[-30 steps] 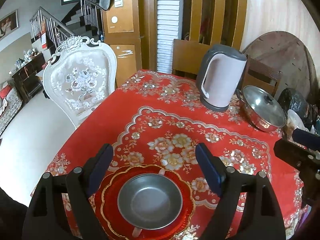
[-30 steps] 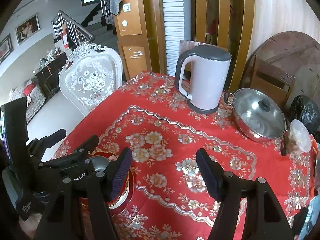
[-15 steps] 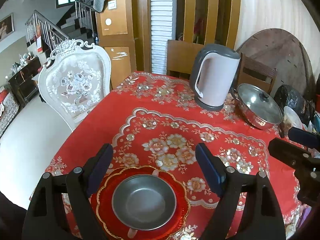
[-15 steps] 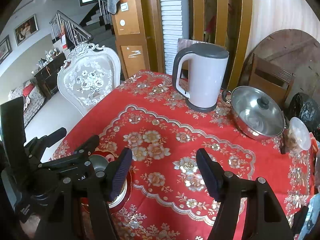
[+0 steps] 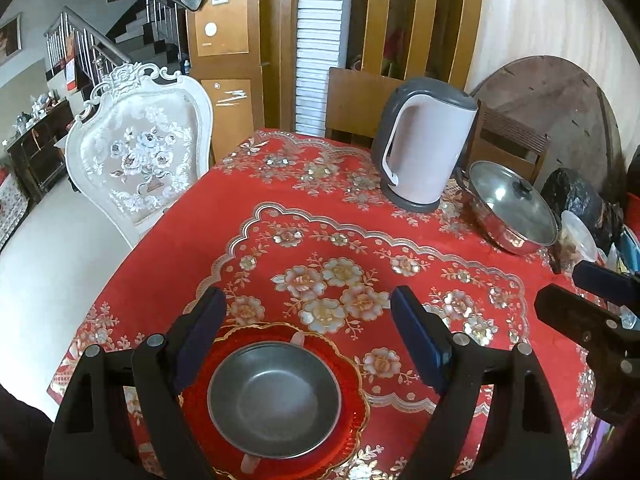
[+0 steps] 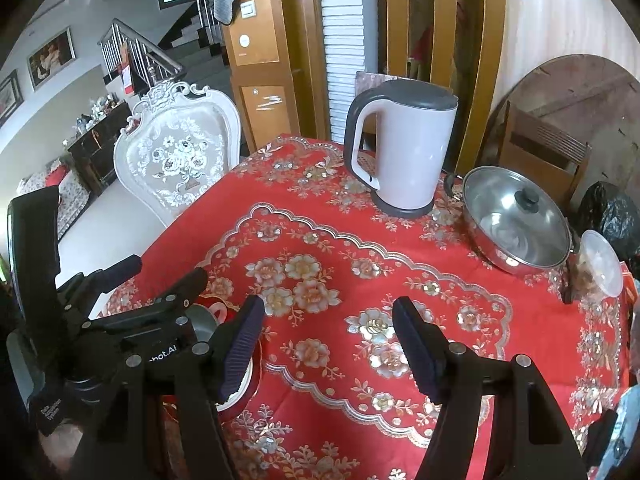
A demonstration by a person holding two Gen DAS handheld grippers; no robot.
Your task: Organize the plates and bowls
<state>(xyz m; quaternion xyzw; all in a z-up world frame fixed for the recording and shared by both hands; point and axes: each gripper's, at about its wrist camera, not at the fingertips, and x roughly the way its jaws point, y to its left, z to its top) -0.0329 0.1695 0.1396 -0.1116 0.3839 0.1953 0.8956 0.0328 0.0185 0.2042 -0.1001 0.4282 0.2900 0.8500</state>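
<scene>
Since the earlier frame both grippers have drawn back slightly, leaving the left gripper (image 5: pixel 304 336) spread wide and empty above the metal bowl (image 5: pixel 274 399) resting in the red plate (image 5: pixel 352 396) at the tablecloth's (image 5: pixel 400 248) near-left edge, while the right gripper (image 6: pixel 328 340), likewise released, hovers to its right.

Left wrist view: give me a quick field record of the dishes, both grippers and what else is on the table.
bowl: metal bowl sits inside the red plate
plate: on the tablecloth, near edge
left gripper: open, fingers either side of the bowl, holding nothing
right gripper: open, over bare cloth to the right of the plate, holding nothing
kettle: upright, far side
pot: lidded, right of kettle
</scene>
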